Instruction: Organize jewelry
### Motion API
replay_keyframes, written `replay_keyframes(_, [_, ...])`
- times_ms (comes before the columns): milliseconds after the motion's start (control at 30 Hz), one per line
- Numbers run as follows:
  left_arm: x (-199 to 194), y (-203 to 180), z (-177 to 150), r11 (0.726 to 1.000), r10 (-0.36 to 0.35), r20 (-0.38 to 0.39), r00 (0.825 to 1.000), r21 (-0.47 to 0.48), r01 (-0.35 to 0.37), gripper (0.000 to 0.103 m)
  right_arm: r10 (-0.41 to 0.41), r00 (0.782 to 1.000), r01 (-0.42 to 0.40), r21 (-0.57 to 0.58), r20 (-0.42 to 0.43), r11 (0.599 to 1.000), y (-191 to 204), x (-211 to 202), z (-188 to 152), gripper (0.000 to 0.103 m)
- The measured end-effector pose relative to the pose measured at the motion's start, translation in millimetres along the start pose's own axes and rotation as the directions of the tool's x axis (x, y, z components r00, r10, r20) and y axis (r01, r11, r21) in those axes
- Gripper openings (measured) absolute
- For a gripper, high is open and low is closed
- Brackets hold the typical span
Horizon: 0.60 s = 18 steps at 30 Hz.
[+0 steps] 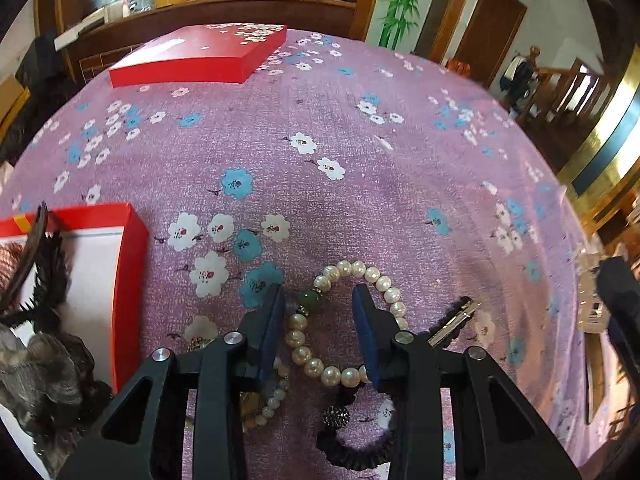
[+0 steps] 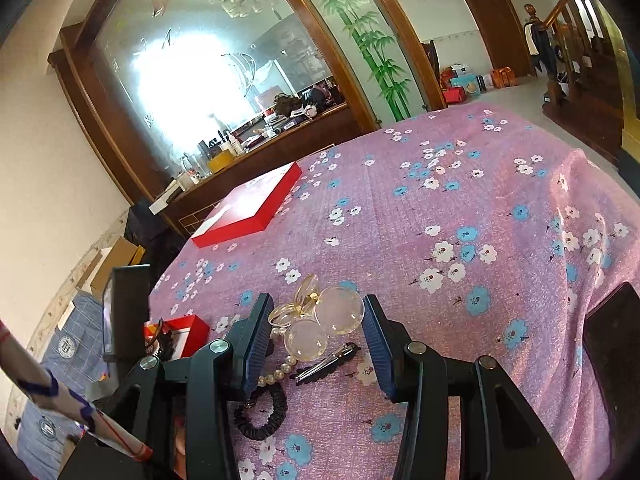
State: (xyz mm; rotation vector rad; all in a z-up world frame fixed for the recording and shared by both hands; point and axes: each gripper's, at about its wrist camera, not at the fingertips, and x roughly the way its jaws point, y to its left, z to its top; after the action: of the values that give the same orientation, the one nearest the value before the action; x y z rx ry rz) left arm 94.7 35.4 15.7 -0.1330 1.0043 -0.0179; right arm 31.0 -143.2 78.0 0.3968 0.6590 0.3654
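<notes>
Jewelry is heaped low and centre in the left wrist view. The pearl bracelet [image 1: 344,320] is straddled by the left gripper [image 1: 320,320], jaws apart and nothing pinched yet, probably lined up for a grab. Its loop runs bottom to top of the frame. The open red box [image 1: 128,280] is parked at the left edge, likely the drop-off spot.

In the right wrist view, the clear hair clip [image 2: 320,320] is framed by the right gripper [image 2: 316,328], jaws spread, no contact visible. The clip's long side is tilted toward upper right.

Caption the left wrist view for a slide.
Left gripper, jaws open, poised over a pearl bracelet on the floral tablecloth, open red box alongside.
</notes>
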Motion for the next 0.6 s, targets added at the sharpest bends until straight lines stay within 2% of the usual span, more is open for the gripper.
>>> replay_keyframes(33, [1, -4, 0, 0.999, 0.025, 0.003, 1.0, 0.026, -0.025, 0.031, 0.001, 1.0, -0.001, 0.003, 0.0, 1.0, 0, 0, 0, 0.049])
replay_keyframes(67, [1, -7, -2, 0.998, 0.048, 0.008, 0.999, 0.042, -0.048, 0.023, 0.003, 1.0, -0.003, 0.006, 0.001, 1.0, -1, 0, 0, 0.049])
replay_keyframes(100, [1, -9, -3, 0.995, 0.075, 0.017, 0.997, 0.058, -0.076, 0.011, 0.007, 1.0, -0.007, 0.011, 0.001, 1.0, -2, -1, 1, 0.049])
replay_keyframes(133, [0, -10, -4, 0.995, 0.073, 0.02, 0.997, 0.061, -0.074, 0.011, 0.007, 1.0, -0.007, 0.015, 0.002, 1.0, -3, -1, 1, 0.049])
replay_keyframes(267, [-10, -5, -9, 1.0, -0.023, 0.027, 0.999, 0.008, 0.023, 0.011, 0.01, 1.0, -0.01, 0.021, 0.004, 1.0, -4, -2, 1, 0.049])
replay_keyframes(333, [-18, -5, -11, 0.999, -0.048, 0.046, 0.998, -0.001, 0.048, 0.011, 0.009, 1.0, -0.01, 0.015, 0.004, 1.0, -3, -1, 1, 0.049])
replay_keyframes(467, [-55, -1, -15, 0.993, -0.106, 0.121, 0.987, -0.03, 0.11, 0.011, 0.009, 1.0, -0.009, 0.008, 0.013, 1.0, -1, -2, 2, 0.049])
replay_keyframes(600, [-94, 3, -20, 0.989, -0.133, 0.194, 0.972, -0.033, 0.142, 0.011, 0.009, 1.0, -0.009, -0.002, 0.019, 1.0, 1, -3, 2, 0.049])
